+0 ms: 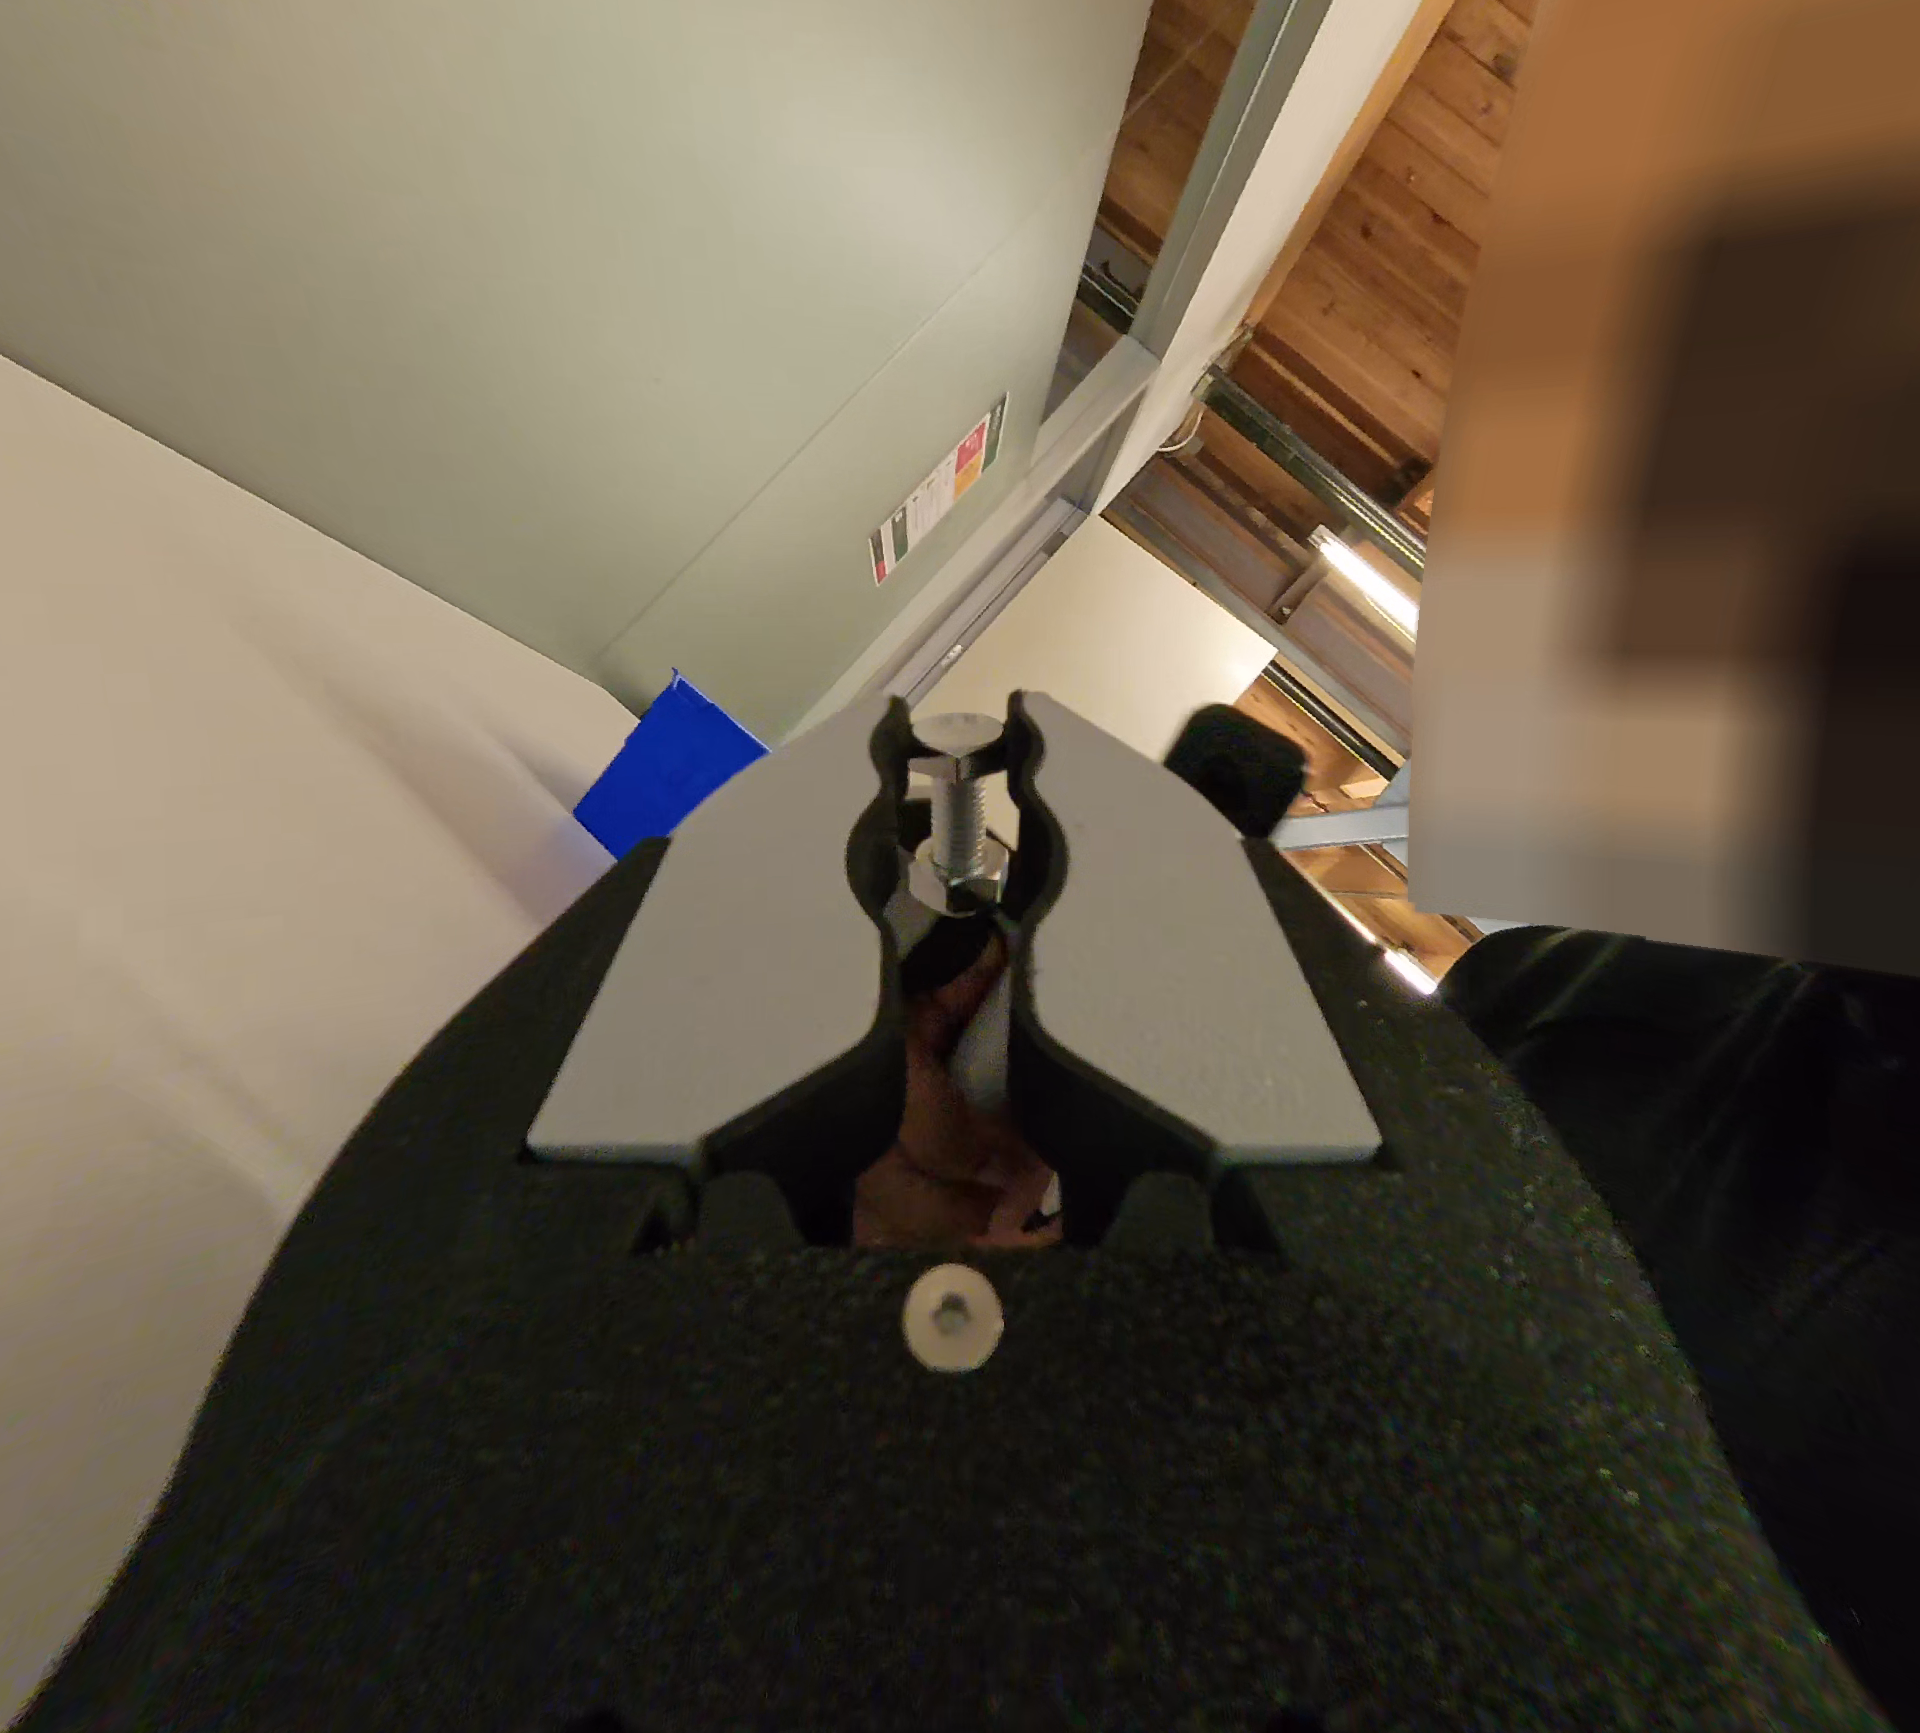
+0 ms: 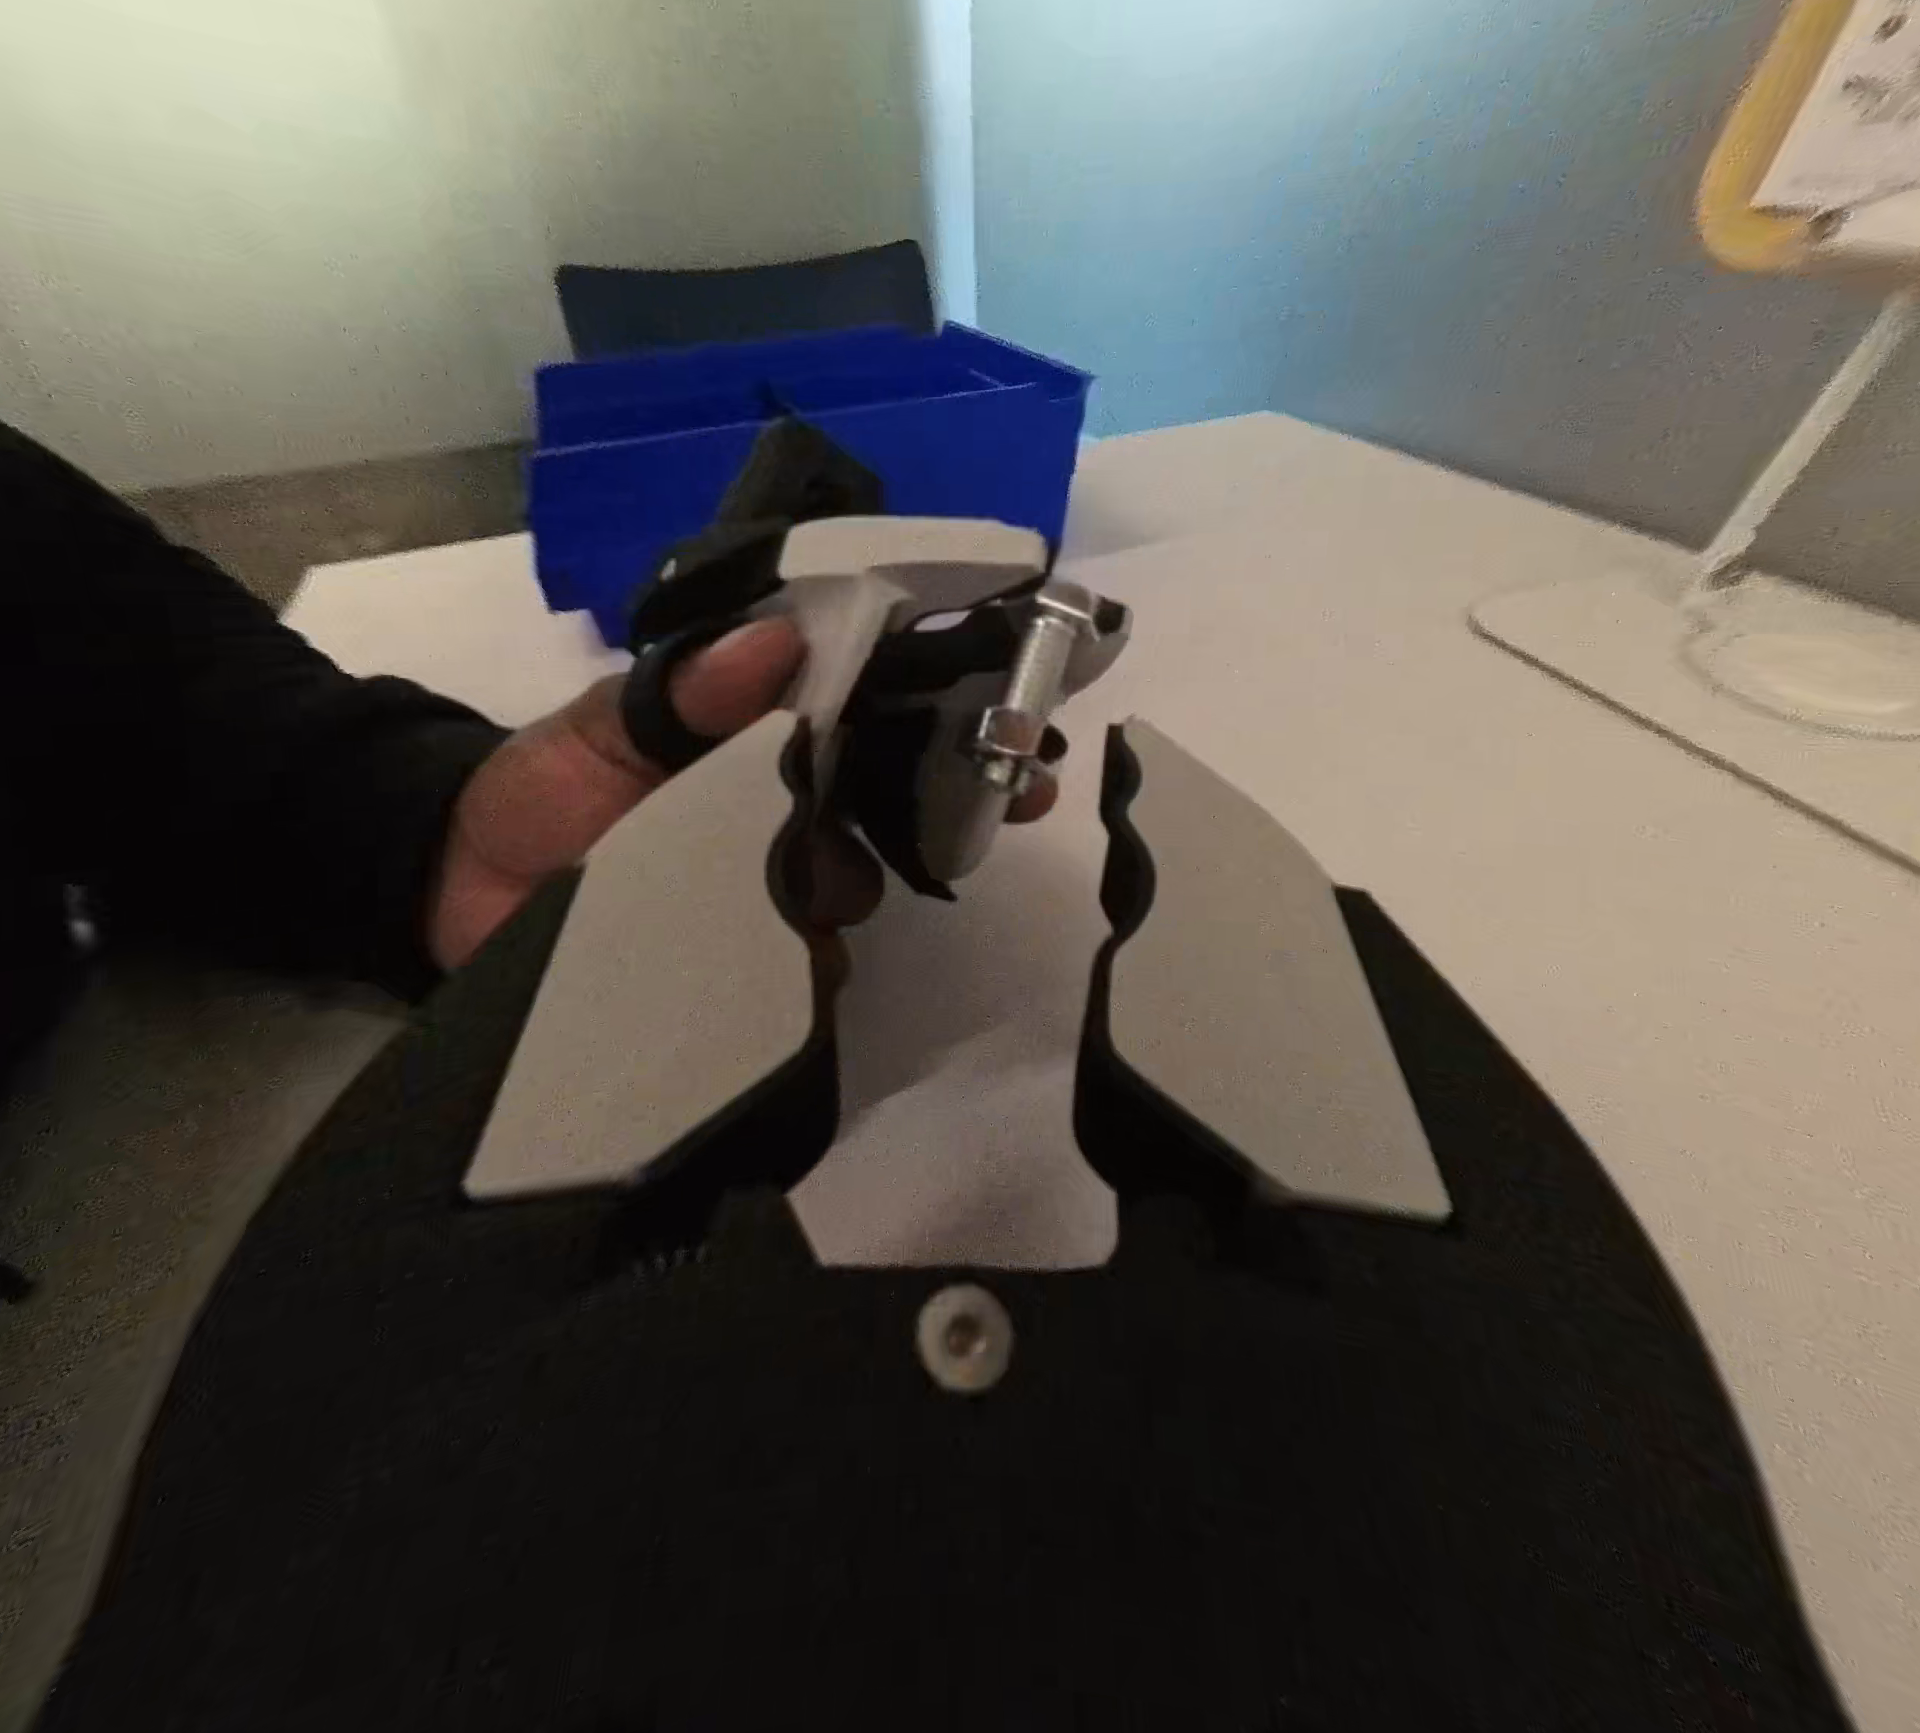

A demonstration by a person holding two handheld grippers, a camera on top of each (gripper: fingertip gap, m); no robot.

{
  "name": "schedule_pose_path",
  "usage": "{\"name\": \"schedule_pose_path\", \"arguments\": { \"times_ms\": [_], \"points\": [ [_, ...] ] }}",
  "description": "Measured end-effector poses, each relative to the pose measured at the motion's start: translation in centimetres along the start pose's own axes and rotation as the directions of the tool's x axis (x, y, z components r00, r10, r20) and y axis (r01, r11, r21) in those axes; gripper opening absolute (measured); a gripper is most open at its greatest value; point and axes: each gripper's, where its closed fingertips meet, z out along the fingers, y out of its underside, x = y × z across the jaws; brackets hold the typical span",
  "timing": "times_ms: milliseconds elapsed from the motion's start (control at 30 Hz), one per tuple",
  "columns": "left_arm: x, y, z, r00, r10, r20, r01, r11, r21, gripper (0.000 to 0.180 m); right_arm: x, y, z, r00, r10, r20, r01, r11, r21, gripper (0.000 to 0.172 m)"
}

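Bolt (image 1: 956, 784), silver with a hex head, sits clamped between the fingertips of the left hand-held gripper (image 1: 958, 748) in the left wrist view; pads press on the head from both sides. A nut (image 1: 951, 878) is threaded lower on the shank, inside the rounded notch of the jaws. This gripper points up toward a pale wall and wooden ceiling. Blue bin (image 1: 665, 774) shows just left of the fingers, on a white bench (image 1: 208, 748).

Right wrist view: right hand-held gripper (image 2: 956, 774) stands spread wide, nothing between its pads. Just ahead of its tips, a hand (image 2: 582, 779) holds the left gripper with the bolt tilted, nut end nearest, apart from the right fingers. Blue bin stands behind on the bench; a white stand base (image 2: 1621, 644) lies to the right.
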Motion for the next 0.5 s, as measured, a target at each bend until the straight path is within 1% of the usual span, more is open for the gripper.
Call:
{"name": "schedule_pose_path", "arguments": {
  "times_ms": [67,133,167,200,333,400,467,500],
  "points": [
    [-0.4,-0.1,-0.1,1.0,-0.006,0.027,0.006,1.0,0.008,0.017,0.1,-0.1,0.0,0.994,-0.087,-0.068,0.087,0.996,-0.014,0.05],
    [-0.8,-0.2,-0.1,0.999,-0.015,0.046,0.015,1.0,0.008,0.017,0.4,-0.2,-0.1,0.986,-0.12,-0.116,0.118,0.993,-0.026,0.048],
    [-0.8,-0.2,-0.1,0.999,-0.019,0.042,0.018,1.0,0.01,0.017,0.7,-0.2,-0.3,0.98,-0.131,-0.148,0.128,0.991,-0.031,0.04],
    [-0.6,-0.2,-0.1,0.999,-0.011,0.032,0.011,1.0,0.007,0.017,1.0,-0.2,-0.3,0.975,-0.147,-0.166,0.143,0.989,-0.041,0.038],
    [-0.4,0.0,0.0,1.0,0.005,0.03,-0.005,1.0,-0.005,0.017,1.2,0.4,-0.2,0.983,-0.116,-0.14,0.108,0.992,-0.062,0.038],
    [-0.4,0.1,0.0,1.0,0.004,0.029,-0.004,1.0,-0.007,0.017,1.6,0.8,-0.2,0.977,-0.136,-0.167,0.123,0.989,-0.084,0.038],
    [-0.3,0.3,0.1,0.999,0.016,0.028,-0.015,1.0,-0.021,0.017,1.7,0.7,-0.3,0.966,-0.175,-0.189,0.16,0.983,-0.091,0.031],
    [-0.3,0.4,0.1,0.999,0.023,0.032,-0.022,0.999,-0.024,0.017,1.5,0.6,-0.3,0.966,-0.188,-0.179,0.174,0.981,-0.09,0.022]
  ]
}}
